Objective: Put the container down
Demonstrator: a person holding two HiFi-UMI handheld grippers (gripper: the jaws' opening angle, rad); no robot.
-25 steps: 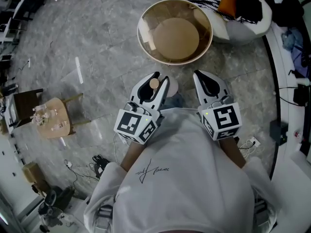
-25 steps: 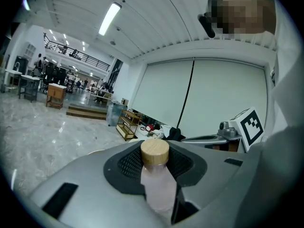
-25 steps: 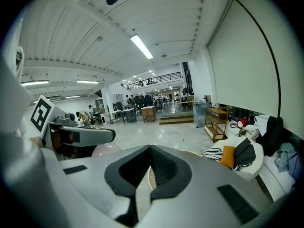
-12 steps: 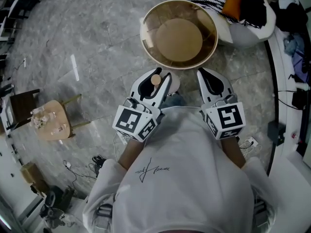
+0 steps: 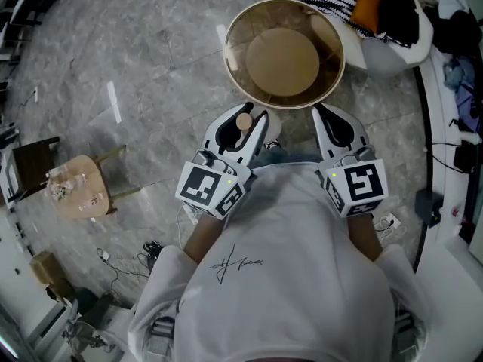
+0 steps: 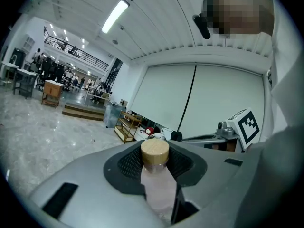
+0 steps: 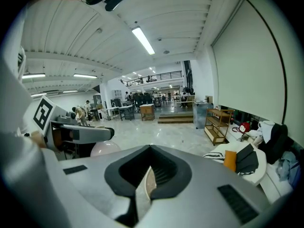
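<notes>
Here, the container [image 6: 159, 184] sits clamped in the left tongs [image 5: 241, 127], off the floor and upright. It is a slim bottle with a cloudy, pinkish translucent body and a round lid [image 6: 155, 152] of pale wood or cork. The ribbed black pads press on its neck from both sides. In the head view the lid shows just short of the near edge of the round desk [image 5: 243, 78], which has a tinted glass top inside a thin light-wood rim, with a wooden disc visible through the glass.

The right tongs [image 5: 334, 123] are drawn together, with only a thin slit between the dark pads and nothing gripped. Both tools are smooth grey plastic, each with a marker cube at its rear. They are held side by side in front of the person's white sweatshirt [image 5: 279, 277], pointing forward and slightly down toward the desk. Below lies a polished grey marbled floor [image 5: 113, 66].
</notes>
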